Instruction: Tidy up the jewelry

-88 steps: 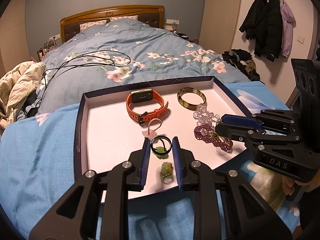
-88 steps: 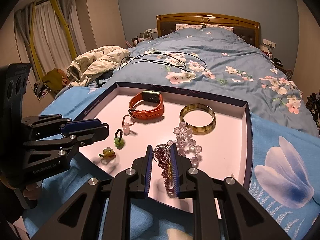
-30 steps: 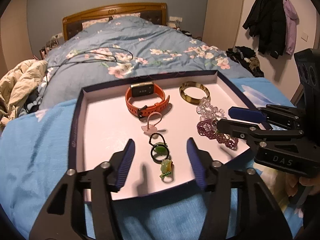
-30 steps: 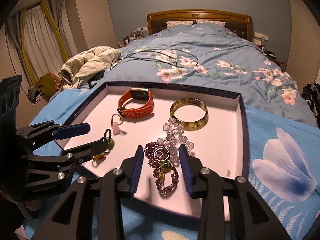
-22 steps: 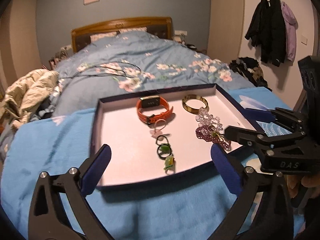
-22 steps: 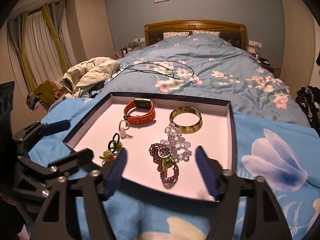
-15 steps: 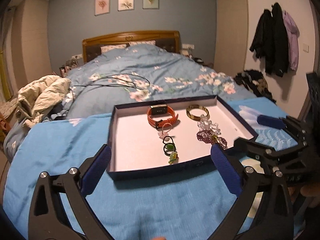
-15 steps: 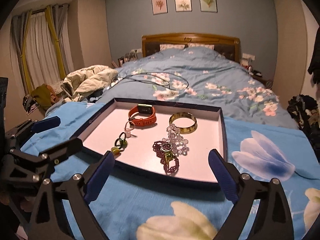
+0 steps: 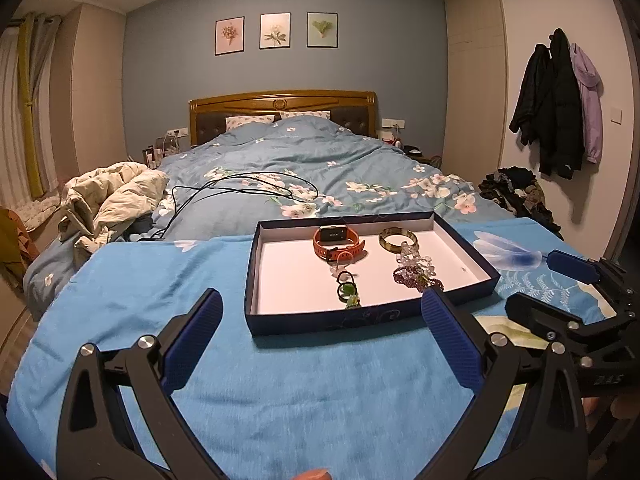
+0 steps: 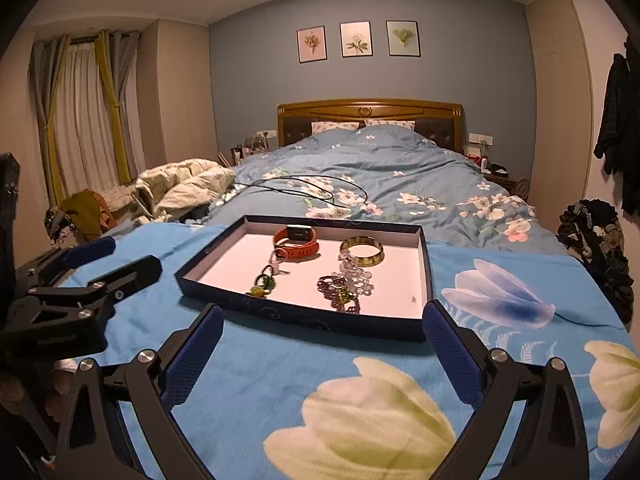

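Observation:
A dark blue tray (image 9: 332, 322) with a white floor lies on the blue blanket; it also shows in the right wrist view (image 10: 304, 318). In it lie an orange watch (image 9: 338, 242), a brown bangle (image 9: 398, 239), clear beads (image 9: 414, 258), a purple bead bracelet (image 9: 416, 278) and small green rings (image 9: 347, 290). My left gripper (image 9: 322, 320) is wide open and empty, well back from the tray's near wall. My right gripper (image 10: 320, 330) is wide open and empty, also back from the tray.
The blue flowered blanket (image 9: 280, 392) covers the foot of the bed. Black cables (image 9: 240, 188) lie on the duvet beyond the tray. A crumpled cream quilt (image 9: 112, 196) sits at left. Coats (image 9: 560, 104) hang on the right wall.
Both grippers let go of their rings in the tray, opened fully and pulled back and up, away from the tray. The jewelry stays in the tray.

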Demonstrator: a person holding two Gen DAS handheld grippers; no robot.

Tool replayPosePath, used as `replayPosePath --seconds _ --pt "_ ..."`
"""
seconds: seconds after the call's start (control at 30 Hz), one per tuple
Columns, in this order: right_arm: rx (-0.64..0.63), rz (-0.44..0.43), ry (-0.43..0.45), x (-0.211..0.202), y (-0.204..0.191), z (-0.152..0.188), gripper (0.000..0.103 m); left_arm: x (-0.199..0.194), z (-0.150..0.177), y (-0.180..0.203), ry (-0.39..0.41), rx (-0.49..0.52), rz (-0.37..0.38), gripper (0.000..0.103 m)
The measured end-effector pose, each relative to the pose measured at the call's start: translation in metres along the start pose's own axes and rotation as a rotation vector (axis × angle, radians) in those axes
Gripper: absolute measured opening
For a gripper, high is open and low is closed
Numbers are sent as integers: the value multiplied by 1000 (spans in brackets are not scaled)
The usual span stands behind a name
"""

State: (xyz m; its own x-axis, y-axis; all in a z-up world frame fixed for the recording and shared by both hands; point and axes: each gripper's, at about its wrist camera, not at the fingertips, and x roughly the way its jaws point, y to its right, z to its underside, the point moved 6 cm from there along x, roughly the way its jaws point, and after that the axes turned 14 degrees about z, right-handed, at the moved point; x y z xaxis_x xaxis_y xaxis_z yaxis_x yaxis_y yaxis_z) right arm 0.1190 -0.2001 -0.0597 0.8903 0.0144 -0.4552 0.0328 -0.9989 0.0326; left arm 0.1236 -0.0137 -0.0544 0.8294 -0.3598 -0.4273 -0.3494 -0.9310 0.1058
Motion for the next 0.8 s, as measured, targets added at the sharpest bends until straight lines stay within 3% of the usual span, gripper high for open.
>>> replayPosePath --seconds 0.8 --pt "1 -6 79 -33 -12 -4 96 -34 -4 2 79 -2 -31 98"
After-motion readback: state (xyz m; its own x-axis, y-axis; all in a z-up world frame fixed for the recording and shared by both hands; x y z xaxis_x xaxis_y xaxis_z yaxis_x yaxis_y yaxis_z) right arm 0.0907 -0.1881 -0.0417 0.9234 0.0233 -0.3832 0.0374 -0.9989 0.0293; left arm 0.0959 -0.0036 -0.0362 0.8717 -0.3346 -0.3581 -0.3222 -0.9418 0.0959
